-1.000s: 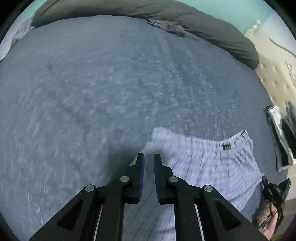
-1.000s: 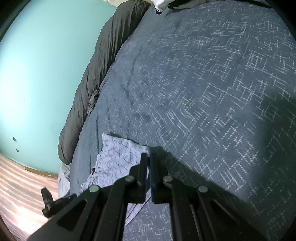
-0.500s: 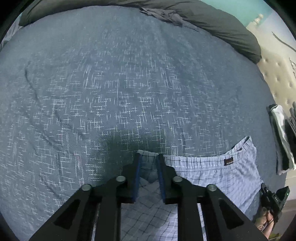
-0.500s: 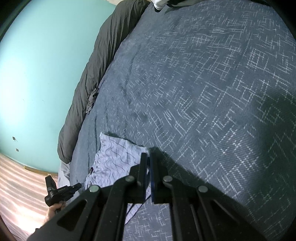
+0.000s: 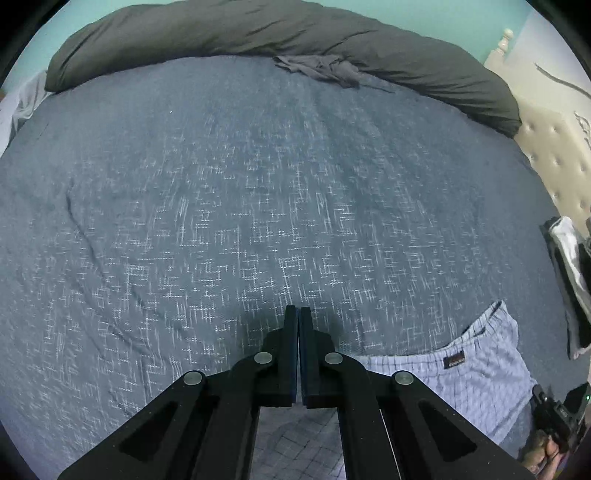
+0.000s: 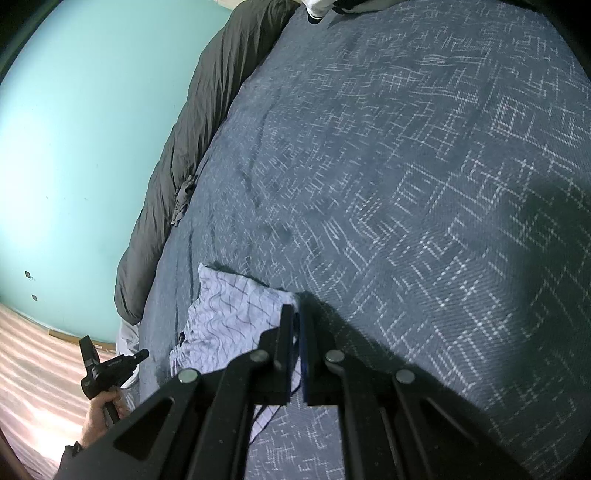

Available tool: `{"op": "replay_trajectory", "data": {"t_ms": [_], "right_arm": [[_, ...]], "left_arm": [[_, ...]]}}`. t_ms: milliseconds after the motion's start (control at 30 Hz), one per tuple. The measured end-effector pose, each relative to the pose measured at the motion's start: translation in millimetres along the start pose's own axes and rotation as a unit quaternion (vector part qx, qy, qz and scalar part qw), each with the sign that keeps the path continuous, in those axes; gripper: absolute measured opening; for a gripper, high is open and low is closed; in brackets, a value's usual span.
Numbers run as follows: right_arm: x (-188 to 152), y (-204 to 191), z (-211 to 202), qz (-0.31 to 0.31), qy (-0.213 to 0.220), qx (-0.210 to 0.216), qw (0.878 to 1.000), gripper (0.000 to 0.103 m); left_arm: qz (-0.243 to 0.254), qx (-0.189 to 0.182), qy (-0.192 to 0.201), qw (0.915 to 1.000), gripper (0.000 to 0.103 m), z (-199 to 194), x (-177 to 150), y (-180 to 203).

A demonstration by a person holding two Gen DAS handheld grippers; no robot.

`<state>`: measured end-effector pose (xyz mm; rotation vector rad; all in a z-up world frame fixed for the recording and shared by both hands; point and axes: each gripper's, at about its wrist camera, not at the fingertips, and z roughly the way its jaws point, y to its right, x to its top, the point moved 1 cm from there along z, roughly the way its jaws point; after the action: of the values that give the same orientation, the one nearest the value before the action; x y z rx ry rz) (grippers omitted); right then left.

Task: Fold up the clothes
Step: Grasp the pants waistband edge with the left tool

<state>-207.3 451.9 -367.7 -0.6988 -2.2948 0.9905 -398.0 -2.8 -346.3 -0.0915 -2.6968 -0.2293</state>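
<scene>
Pale blue checked shorts lie at the near edge of the bed, waistband label up. My left gripper is shut at their left corner. The cloth runs up under its fingers, and the pinch itself is hidden. My right gripper is shut on the other corner of the shorts, with fabric showing between its pads. Each gripper appears small in the other's view: the left gripper in a hand beside the bed, and the right gripper at the lower right.
A dark blue patterned blanket covers the bed. A dark grey duvet is rolled along the far side with a crumpled grey garment against it. Folded clothes lie by the tufted headboard. Wooden floor lies beyond the bed's edge.
My left gripper's jaws closed over the shorts' corner after straddling it half a second ago, and it moved further onto the bed. My right gripper kept still, shut on the cloth.
</scene>
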Motion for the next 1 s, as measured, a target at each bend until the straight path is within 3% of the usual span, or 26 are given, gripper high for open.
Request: {"op": "replay_trajectory", "data": {"t_ms": [233, 333, 400, 567, 667, 833, 1000], "right_arm": [[0.6, 1.9, 0.2, 0.004, -0.001, 0.003, 1.0, 0.002], [0.3, 2.0, 0.4, 0.005, -0.001, 0.005, 1.0, 0.002], [-0.1, 1.7, 0.4, 0.005, -0.001, 0.005, 1.0, 0.002], [-0.4, 0.2, 1.5, 0.004, -0.002, 0.004, 1.0, 0.002], [0.1, 0.5, 2.8, 0.004, -0.002, 0.002, 1.0, 0.002], [0.9, 0.3, 5.3, -0.003, -0.004, 0.0, 1.0, 0.002], [0.6, 0.9, 8.7, -0.007, -0.007, 0.0, 1.0, 0.002]], "left_arm": [[-0.004, -0.016, -0.022, 0.9996, 0.0, -1.6, -7.5, -15.0], [0.0, -0.023, -0.037, 0.999, 0.012, -3.1, -14.0, -20.0], [0.004, -0.025, -0.043, 0.9987, 0.026, -2.2, -18.2, -19.7], [0.01, -0.033, -0.055, 0.9979, 0.026, 12.1, -22.2, -17.4], [0.022, -0.028, -0.05, 0.9981, 0.008, 16.0, -24.2, -12.2], [0.019, -0.02, -0.016, 0.9995, 0.007, 8.1, -13.8, -9.2], [0.014, -0.004, -0.016, 0.9998, 0.007, 22.1, -1.5, -2.8]]}}
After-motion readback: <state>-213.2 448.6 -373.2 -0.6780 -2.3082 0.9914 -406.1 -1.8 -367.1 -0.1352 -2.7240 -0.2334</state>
